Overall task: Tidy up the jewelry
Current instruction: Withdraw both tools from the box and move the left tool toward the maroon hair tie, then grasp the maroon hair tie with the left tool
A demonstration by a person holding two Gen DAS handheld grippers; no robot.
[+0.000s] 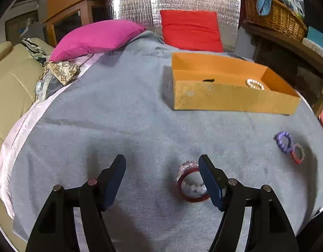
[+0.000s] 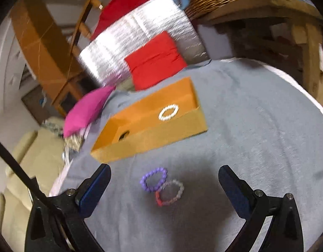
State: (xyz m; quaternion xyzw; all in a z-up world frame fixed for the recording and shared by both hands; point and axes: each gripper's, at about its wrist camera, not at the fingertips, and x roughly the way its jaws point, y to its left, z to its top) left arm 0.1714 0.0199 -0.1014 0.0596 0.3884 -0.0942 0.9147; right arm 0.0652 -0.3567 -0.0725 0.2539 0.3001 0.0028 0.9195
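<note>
An orange box (image 1: 228, 101) (image 2: 153, 138) lies on the grey blanket with a white pearl bracelet (image 1: 254, 84) (image 2: 168, 112) inside it. A red bangle with a pink beaded bracelet (image 1: 192, 185) lies just inside the right finger of my open left gripper (image 1: 162, 163), apart from both pads. A purple bead bracelet (image 1: 284, 141) (image 2: 154, 179) touches a red-and-grey bead bracelet (image 1: 297, 153) (image 2: 170, 192) on the blanket. In the right wrist view those two lie between the wide-apart fingers of my open right gripper (image 2: 164, 173), untouched.
The grey blanket (image 1: 119, 115) covers a bed. A pink pillow (image 1: 96, 37) and a red pillow (image 1: 190, 30) lie at its far end before a silver foil panel. A beige sofa (image 1: 12, 79) stands left. A wicker basket (image 1: 274, 16) sits on a wooden shelf at right.
</note>
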